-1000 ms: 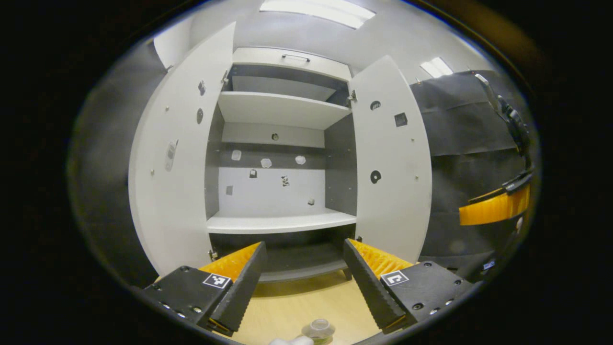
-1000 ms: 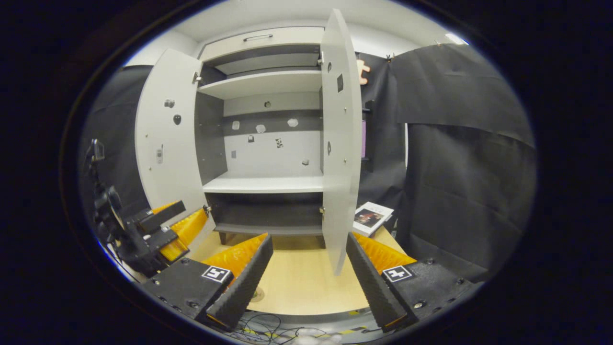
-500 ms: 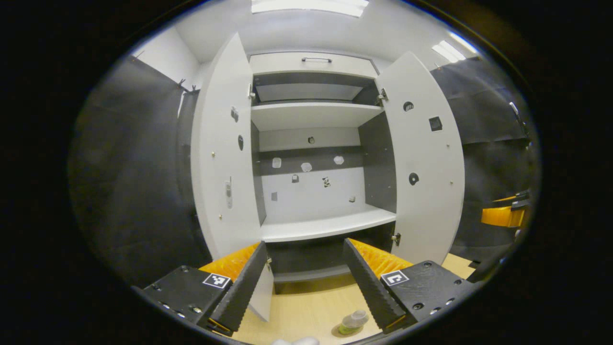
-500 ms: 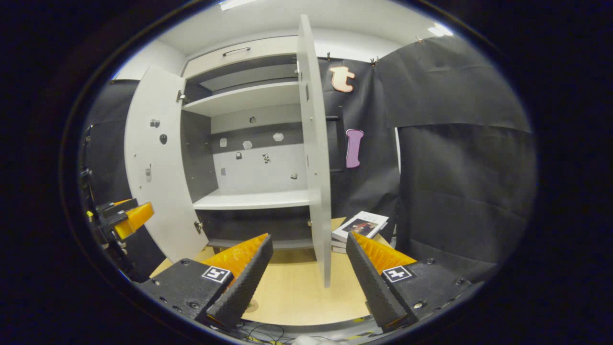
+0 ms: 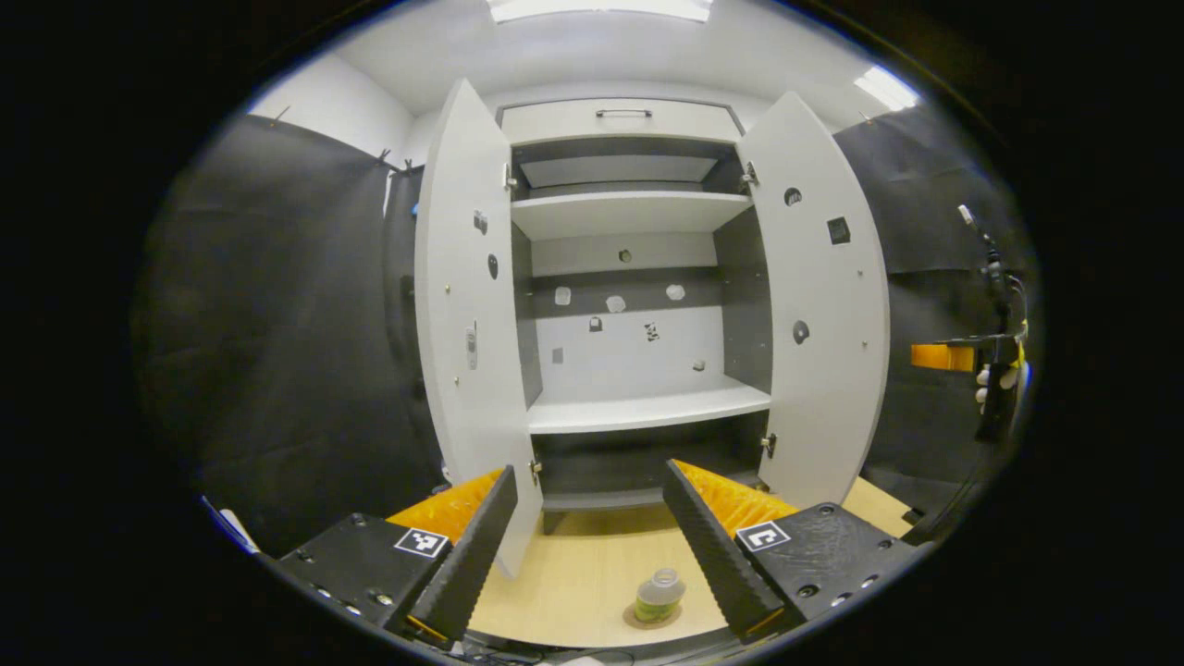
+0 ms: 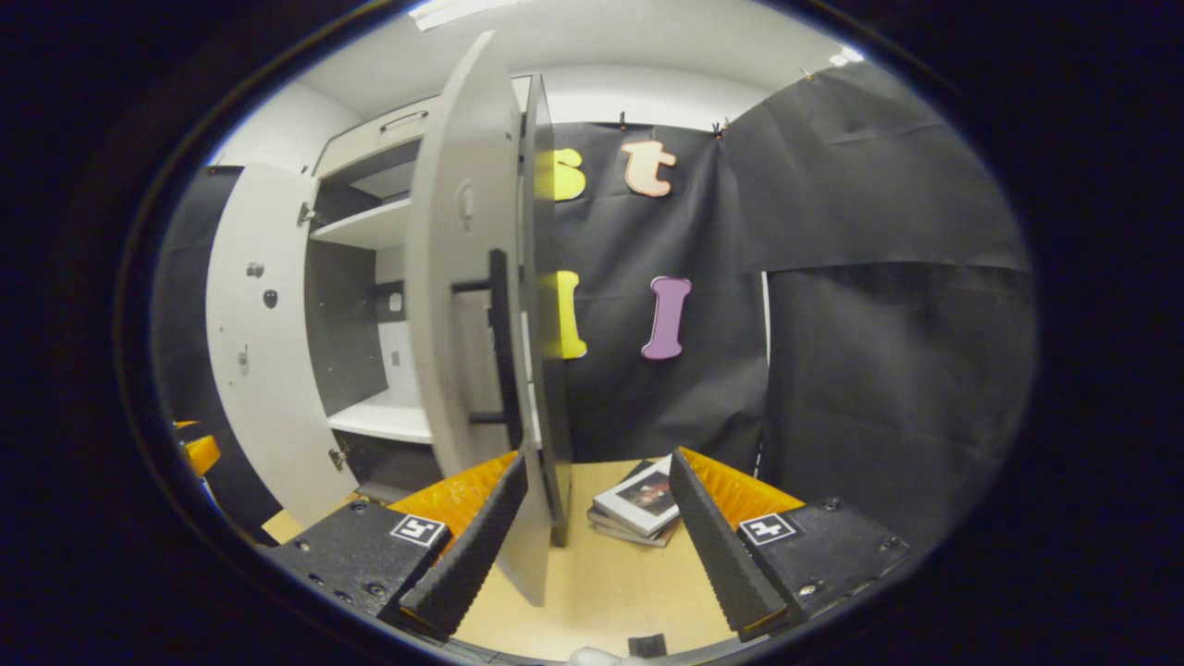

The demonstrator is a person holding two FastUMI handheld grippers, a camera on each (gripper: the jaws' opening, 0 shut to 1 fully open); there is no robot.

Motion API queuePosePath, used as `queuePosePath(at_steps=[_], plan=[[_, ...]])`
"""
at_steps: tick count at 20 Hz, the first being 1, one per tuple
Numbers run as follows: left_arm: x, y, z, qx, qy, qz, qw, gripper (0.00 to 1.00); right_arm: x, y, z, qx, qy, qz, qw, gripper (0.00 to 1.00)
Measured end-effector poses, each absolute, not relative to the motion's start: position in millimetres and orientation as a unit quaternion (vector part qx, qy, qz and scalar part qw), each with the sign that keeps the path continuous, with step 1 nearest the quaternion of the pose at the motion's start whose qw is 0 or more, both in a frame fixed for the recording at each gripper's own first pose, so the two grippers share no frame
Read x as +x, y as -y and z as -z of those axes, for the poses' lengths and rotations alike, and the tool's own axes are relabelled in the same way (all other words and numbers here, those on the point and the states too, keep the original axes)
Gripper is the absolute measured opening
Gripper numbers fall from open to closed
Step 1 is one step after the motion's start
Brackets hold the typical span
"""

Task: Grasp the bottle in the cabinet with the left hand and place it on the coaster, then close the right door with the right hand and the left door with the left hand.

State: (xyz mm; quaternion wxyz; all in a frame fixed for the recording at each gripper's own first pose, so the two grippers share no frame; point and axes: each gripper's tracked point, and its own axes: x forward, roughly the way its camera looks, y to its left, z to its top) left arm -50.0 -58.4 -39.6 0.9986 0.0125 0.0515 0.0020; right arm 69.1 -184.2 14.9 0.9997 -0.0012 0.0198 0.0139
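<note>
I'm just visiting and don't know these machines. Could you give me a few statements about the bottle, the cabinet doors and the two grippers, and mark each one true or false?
1. The bottle stands on the coaster on the table. True.
2. Both cabinet doors are shut. False: the left door and the right door both stand open.
3. The left gripper holds the bottle. False: it is open and empty, the bottle standing free between its fingers.
4. The right gripper is open, with the right door's edge between its fingers. True.
5. Books lie on the cabinet's shelf. False: they lie on the table beside the cabinet.
</note>
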Motion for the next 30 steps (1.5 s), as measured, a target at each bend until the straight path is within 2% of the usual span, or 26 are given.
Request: queuePosePath(at_steps=[7,12,16,17,18,30], plan=[[-79,68,32,0.018,-0.044,-0.081,0.996,0.98,122,189,-52,-0.004,-0.009,-0.083,0.996,1.00],[-98,73,34,0.013,-0.047,-0.112,0.993,0.96,133,160,-69,-0.021,0.003,-0.130,0.991,1.00],[-105,67,34,0.016,-0.046,-0.126,0.991,0.97,129,156,-73,-0.044,0.016,-0.120,0.992,0.95],[-106,65,34,0.016,-0.045,-0.125,0.991,0.97,128,153,-73,-0.044,0.015,-0.119,0.992,0.98],[-109,63,35,0.017,-0.045,-0.123,0.991,0.96,127,150,-72,-0.044,0.015,-0.117,0.992,0.95],[-89,3,40,0.013,-0.056,-0.104,0.993,0.97,122,69,-65,-0.052,0.016,-0.109,0.993,0.95]])
